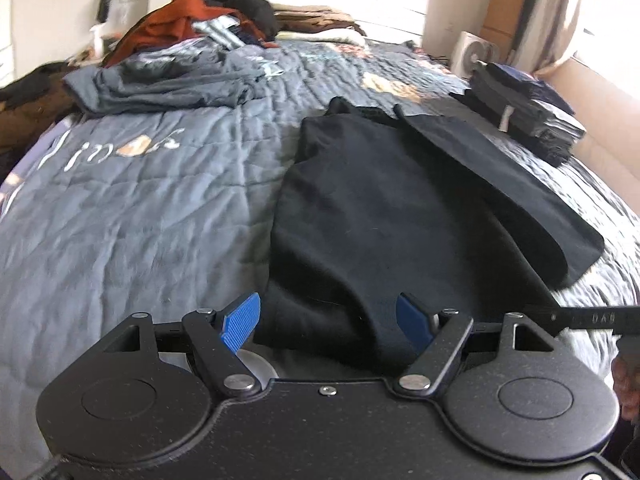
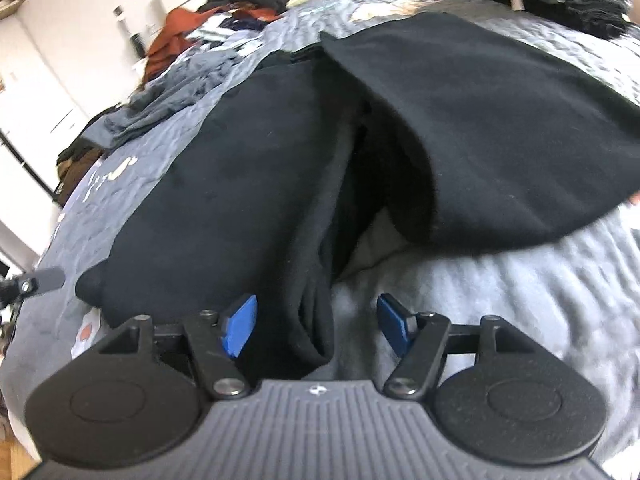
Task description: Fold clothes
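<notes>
Matt black cloth garment (image 1: 360,208) lies on quilted fabric bedspread (image 1: 140,200).

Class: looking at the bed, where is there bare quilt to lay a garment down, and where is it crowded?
Bare quilt lies left of the black garment, below the crumpled grey shirt. Crowded: the clothes heap at the far side, and the folded stack on the right edge.

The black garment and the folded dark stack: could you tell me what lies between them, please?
In the left wrist view, only bare quilted bedspread separates the black garment from the folded dark stack.
</notes>
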Demonstrator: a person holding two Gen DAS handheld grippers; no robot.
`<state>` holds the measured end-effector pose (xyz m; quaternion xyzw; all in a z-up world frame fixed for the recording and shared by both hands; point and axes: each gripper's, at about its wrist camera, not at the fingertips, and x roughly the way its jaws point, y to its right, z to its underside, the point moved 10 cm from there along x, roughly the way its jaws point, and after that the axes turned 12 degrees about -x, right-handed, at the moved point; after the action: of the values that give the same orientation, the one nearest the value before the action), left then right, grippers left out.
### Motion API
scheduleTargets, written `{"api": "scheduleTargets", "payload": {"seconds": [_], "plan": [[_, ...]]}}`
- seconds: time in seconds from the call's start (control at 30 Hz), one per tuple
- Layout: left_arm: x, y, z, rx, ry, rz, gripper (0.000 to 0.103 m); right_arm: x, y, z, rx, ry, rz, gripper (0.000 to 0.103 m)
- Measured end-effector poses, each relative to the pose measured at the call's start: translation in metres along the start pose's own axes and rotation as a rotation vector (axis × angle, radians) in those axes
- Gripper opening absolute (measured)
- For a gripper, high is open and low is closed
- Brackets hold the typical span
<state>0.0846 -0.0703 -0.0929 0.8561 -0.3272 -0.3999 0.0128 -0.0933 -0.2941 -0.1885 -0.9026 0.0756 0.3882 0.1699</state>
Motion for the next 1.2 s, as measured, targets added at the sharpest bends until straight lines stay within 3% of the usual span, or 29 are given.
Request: {"api": "scheduleTargets", "payload": {"seconds": [0.2, 0.4, 0.77, 0.93, 1.03, 1.2], "plan": [[-0.008, -0.016, -0.017, 0.018, 0.028, 0.001, 0.074, -0.043, 0.001, -0.017, -0.003, 0.053, -0.029, 0.068], [0.017, -0.019, -0.068, 0.05, 0.045, -0.02, 0.075, -0.061, 0.007, -0.084, -0.066, 0.167, -0.024, 0.069], [0.149, 0.011, -0.147, 0.126, 0.0, 0.029, 0.078, 0.042, 0.06, -0.168, -0.029, 0.166, 0.031, 0.069], [0.219, 0.014, -0.183, 0.087, -0.017, 0.076, 0.078, 0.099, 0.063, -0.197, -0.017, 0.125, -0.038, 0.069], [0.254, 0.01, -0.196, 0.037, -0.039, 0.078, 0.078, 0.131, 0.056, -0.202, 0.026, 0.068, -0.129, 0.069], [0.286, 0.01, -0.201, 0.015, -0.052, 0.063, 0.078, 0.16, 0.058, -0.202, -0.022, 0.062, -0.073, 0.069]]}}
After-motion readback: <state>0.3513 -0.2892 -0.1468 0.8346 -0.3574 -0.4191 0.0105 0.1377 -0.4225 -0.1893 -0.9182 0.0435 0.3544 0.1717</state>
